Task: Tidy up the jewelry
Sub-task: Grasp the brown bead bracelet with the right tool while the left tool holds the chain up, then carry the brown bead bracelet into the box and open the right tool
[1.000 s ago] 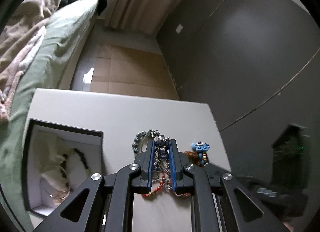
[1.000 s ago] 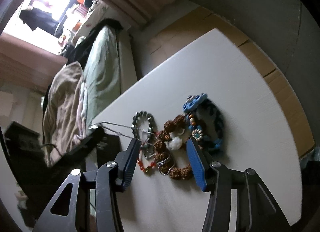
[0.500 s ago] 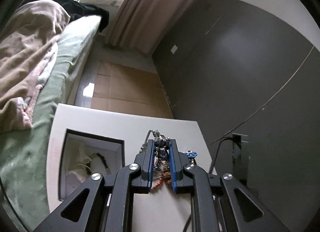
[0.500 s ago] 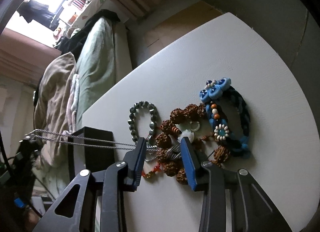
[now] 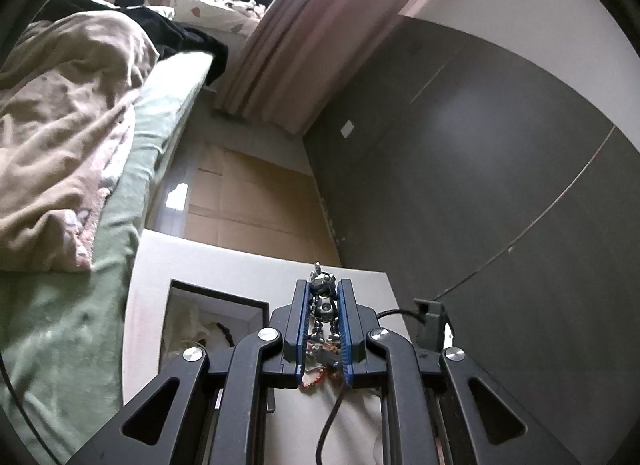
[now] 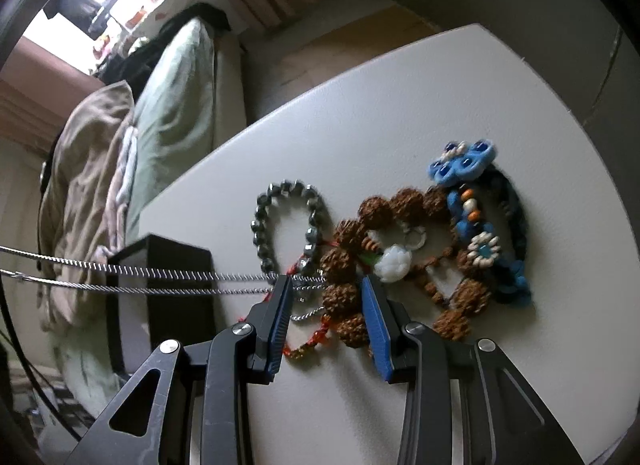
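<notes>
— White worktop has bare room past the beads, out to its far edge.

— And my tools?

— My left tool pinches the silver chain, lifted up. My right tool sits half open around brown beads, beside the black box.

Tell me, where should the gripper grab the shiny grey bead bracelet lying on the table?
Probably the far arc of the grey bead bracelet, coming straight down from above. It lies flat as an open loop, so one finger fits inside and one outside. Its near end touches the silver chain and the brown seed beads, which could snag.
</notes>
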